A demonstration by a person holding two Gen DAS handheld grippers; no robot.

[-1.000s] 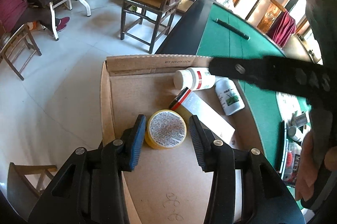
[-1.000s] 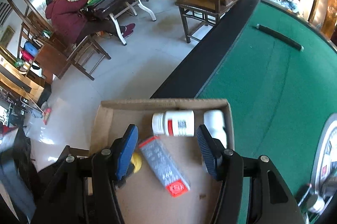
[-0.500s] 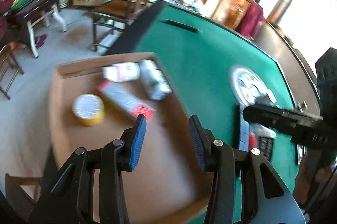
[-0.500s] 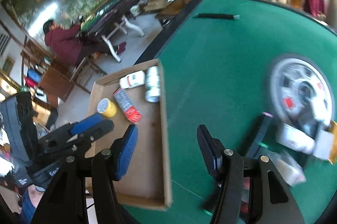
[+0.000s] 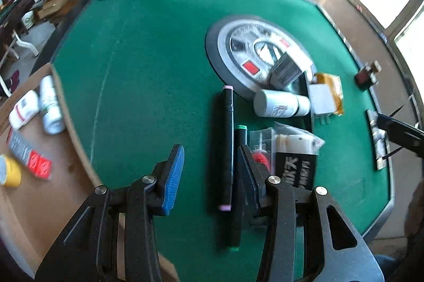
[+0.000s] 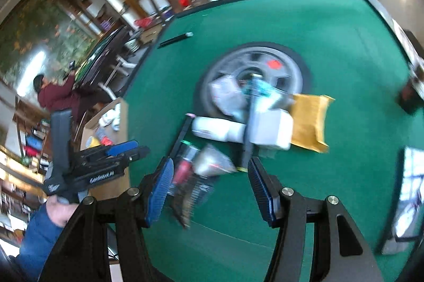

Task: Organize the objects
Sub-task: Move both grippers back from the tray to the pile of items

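Green felt counter [image 5: 148,64]: markers [image 5: 227,144] lie mid-counter beside clutter, box [image 5: 63,197] at left edge. Left hand-held gripper [image 5: 210,176] spread, empty; right hand-held gripper [image 6: 209,185] likewise. Risk: nipping both markers together, or snagging the bag [image 5: 294,146].

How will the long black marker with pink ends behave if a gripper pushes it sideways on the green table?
The marker looks rigid and slim, so it probably slides or rolls easily on the felt. It lies flat beside a green-capped marker, so pushing toward that one would likely move both.
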